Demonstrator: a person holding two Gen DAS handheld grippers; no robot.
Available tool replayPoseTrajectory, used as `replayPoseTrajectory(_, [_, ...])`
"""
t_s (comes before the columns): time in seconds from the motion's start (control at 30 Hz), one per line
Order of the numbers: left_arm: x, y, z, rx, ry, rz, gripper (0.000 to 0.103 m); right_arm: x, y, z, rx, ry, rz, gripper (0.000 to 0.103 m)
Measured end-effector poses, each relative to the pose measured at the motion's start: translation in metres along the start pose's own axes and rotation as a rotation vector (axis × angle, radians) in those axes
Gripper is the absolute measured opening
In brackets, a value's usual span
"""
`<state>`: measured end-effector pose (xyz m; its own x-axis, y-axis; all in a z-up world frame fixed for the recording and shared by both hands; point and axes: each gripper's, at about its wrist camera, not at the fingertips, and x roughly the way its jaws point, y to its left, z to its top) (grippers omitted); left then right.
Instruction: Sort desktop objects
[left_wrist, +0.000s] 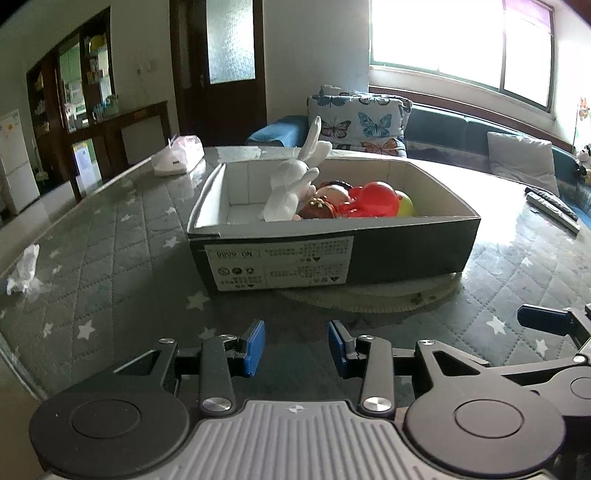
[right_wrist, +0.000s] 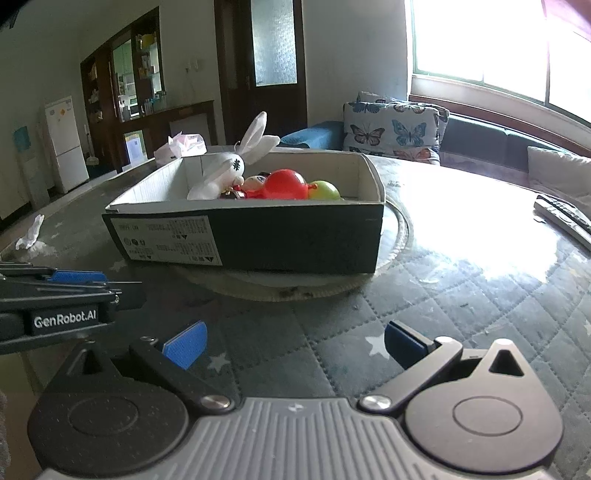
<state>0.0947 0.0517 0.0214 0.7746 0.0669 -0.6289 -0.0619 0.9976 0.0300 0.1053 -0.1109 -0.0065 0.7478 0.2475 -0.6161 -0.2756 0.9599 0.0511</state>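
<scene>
A black cardboard box (left_wrist: 406, 251) with a white inside stands on a round mat in the middle of the table; it also shows in the right wrist view (right_wrist: 295, 236). In it lie a white plush rabbit (left_wrist: 291, 184) (right_wrist: 221, 173), a red toy figure (left_wrist: 373, 201) (right_wrist: 284, 184) and a yellow-green ball (left_wrist: 406, 206) (right_wrist: 323, 190). My left gripper (left_wrist: 295, 347) is open and empty, low over the table in front of the box. My right gripper (right_wrist: 291, 343) is wide open and empty, just to its right.
The table (left_wrist: 110, 236) has a glass top over a grey quilted star cloth. A crumpled tissue (left_wrist: 24, 269) lies at the left edge. A pink tissue pack (left_wrist: 177, 155) sits at the far left. Remote controls (right_wrist: 565, 219) lie at the right. A sofa stands behind.
</scene>
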Motion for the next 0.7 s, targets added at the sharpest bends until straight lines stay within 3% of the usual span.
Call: replayPoseTrajectory(0.7, [0.008,0.004,0.008,-0.019,-0.017,-0.001,0.040,0.011,0.002,0.011,0.007,0.001,-0.002,0.103])
